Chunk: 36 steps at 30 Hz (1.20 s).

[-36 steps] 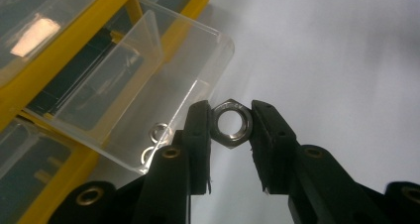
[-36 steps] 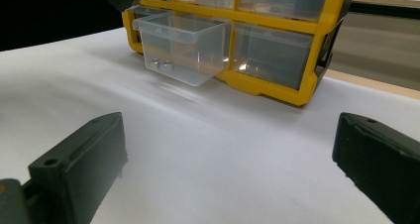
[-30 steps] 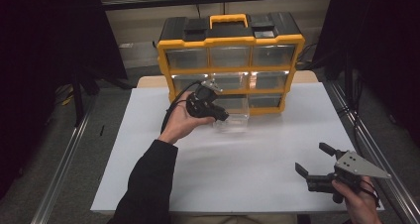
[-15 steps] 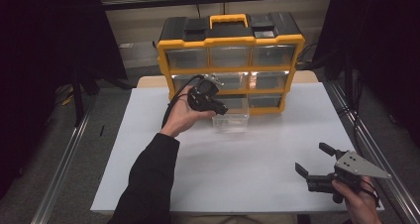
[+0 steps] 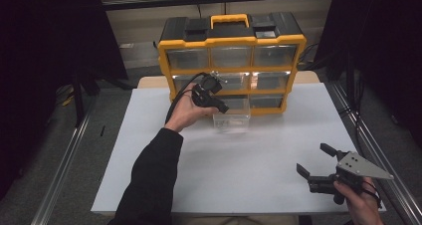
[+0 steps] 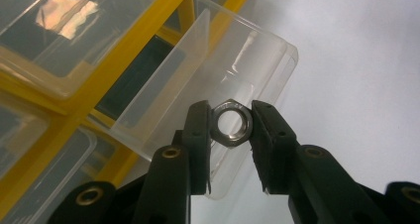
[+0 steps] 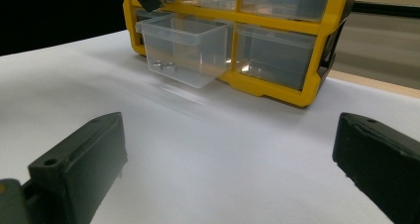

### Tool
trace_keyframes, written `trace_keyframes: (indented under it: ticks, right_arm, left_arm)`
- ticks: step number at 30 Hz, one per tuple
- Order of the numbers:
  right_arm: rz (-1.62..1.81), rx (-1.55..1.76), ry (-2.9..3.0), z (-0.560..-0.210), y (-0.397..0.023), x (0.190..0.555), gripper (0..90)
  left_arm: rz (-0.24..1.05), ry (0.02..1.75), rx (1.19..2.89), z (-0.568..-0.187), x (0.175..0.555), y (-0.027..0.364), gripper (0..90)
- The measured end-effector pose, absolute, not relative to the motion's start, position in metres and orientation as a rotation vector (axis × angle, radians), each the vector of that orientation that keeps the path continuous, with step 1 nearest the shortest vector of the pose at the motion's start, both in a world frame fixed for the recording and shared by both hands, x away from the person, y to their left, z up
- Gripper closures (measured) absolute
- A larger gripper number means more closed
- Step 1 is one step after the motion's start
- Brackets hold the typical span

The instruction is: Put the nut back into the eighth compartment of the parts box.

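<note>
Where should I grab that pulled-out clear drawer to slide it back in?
Take the clear drawer by its front wall, coming from the open table side with the free right gripper; that wall juts out of the yellow organizer with bare table before it.

The yellow-and-black plastic drawer cabinet (image 5: 231, 60) stands across the far middle of the white worktop (image 5: 239, 160) and blocks passage there. Its clear plastic drawer (image 5: 232, 116) is pulled out from the bottom row and juts over the worktop, with the left tool (image 5: 211, 96) just above its open top. Between that drawer and the right tool (image 5: 318, 165) the worktop lies bare, as do both side strips.
</note>
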State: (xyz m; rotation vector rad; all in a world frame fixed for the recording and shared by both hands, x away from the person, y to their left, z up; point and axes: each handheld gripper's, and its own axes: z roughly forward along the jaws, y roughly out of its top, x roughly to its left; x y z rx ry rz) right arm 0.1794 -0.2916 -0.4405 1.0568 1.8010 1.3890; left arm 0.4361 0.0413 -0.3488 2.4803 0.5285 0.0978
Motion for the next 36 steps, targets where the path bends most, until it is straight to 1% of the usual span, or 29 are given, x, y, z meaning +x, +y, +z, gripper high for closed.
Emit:
trace_keyframes:
  ticks: [13,24,31,36]
  right_arm:
    - [1.395,1.059,1.798,-0.441,-0.291,0.179,0.0]
    - [1.392,1.052,1.802,-0.441,-0.291,0.179,0.0]
    - [1.392,1.053,1.803,-0.441,-0.291,0.179,0.0]
    - [1.391,1.058,1.799,-0.441,-0.291,0.179,0.0]
  left_arm:
    - [0.106,0.588,2.531,-0.358,0.447,0.035,70.4]
    - [0.118,0.584,2.583,-0.364,0.451,0.017,70.4]
    - [0.127,0.576,2.630,-0.371,0.455,0.015,70.3]
    - [0.123,0.588,2.623,-0.375,0.456,0.015,70.3]
